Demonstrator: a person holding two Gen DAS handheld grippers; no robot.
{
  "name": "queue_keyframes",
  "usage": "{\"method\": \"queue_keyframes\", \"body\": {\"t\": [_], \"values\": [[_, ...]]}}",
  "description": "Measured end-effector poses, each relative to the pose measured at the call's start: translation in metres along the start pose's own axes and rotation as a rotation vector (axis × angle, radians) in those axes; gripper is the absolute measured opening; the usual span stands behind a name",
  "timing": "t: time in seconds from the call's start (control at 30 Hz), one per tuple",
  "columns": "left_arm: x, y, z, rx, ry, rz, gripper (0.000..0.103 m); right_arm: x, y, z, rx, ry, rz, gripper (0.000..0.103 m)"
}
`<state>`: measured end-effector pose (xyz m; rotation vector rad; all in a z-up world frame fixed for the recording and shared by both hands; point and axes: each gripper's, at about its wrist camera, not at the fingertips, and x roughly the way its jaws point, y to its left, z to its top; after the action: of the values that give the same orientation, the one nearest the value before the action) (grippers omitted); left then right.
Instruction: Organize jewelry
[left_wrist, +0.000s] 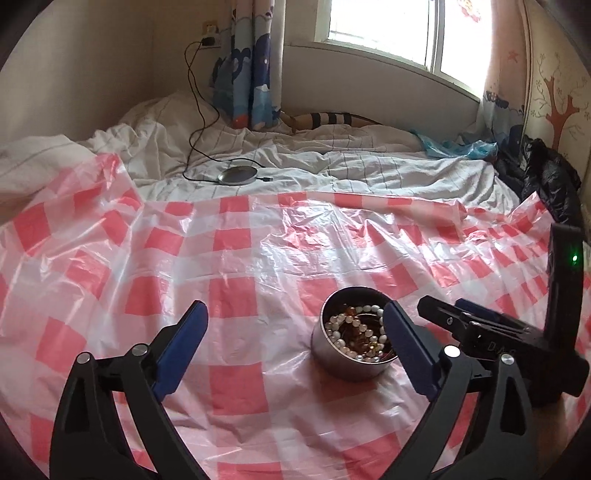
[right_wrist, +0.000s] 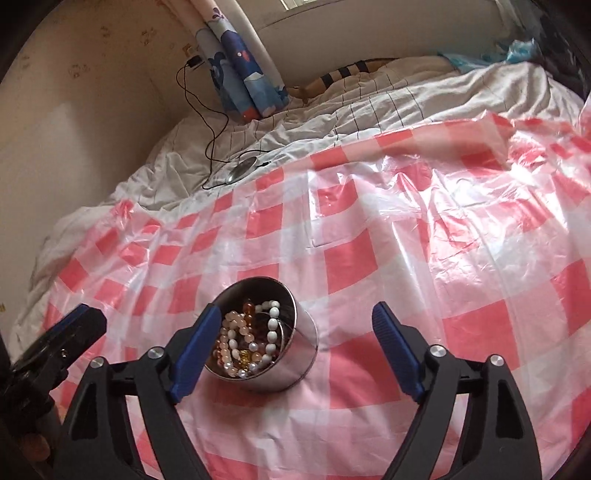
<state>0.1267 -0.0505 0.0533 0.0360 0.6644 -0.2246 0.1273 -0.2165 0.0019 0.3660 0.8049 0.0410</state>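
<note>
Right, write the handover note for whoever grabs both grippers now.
Left gripper: open, holding nothing, low over the checked plastic sheet.
Right gripper: open, holding nothing, alongside it.
Metal tin: upright on the sheet between the two grippers, lid off.
Done: pearl and amber bead strings lie piled inside the tin; no jewelry visible on the sheet.
Left: no lid in view; nothing else shows as pending.

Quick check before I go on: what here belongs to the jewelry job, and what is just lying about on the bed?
Belongs to the job:
metal tin
bead bracelets inside it
left gripper, open
right gripper, open

Just lying about:
checked plastic sheet
round charger pad with its cable
blue plastic bag
black jacket
</note>
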Motion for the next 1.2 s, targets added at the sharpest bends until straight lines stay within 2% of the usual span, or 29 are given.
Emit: {"method": "queue_keyframes", "body": {"t": [0.13,0.33,0.5,0.67,0.8,0.93,1.13,1.2], "values": [[-0.017,-0.002,-0.005,0.057,-0.035,0.062,0.095,-0.017,0.017,-0.009,-0.11,-0.017,-0.112,0.095],[-0.053,0.0,-0.019,0.089,-0.07,0.11,0.095,-0.068,0.03,-0.035,-0.196,-0.071,-0.205,0.096],[-0.076,0.007,-0.026,0.049,-0.084,0.095,0.095,-0.099,0.028,-0.054,-0.147,-0.054,-0.212,0.096],[-0.091,0.009,-0.042,0.028,-0.073,0.094,0.095,-0.123,0.036,-0.072,-0.103,-0.081,-0.201,0.096],[-0.1,0.016,-0.057,-0.005,-0.066,0.096,0.095,-0.119,0.041,-0.093,-0.09,-0.062,-0.2,0.096],[-0.099,0.019,-0.062,-0.005,-0.068,0.092,0.095,-0.095,0.044,-0.098,-0.131,0.004,-0.222,0.096],[-0.073,0.015,-0.065,-0.003,-0.036,0.095,0.095,-0.09,0.037,-0.096,-0.126,0.003,-0.241,0.096],[-0.062,0.012,-0.065,-0.002,0.005,0.084,0.095,-0.088,0.034,-0.095,-0.119,0.01,-0.25,0.096]]}}
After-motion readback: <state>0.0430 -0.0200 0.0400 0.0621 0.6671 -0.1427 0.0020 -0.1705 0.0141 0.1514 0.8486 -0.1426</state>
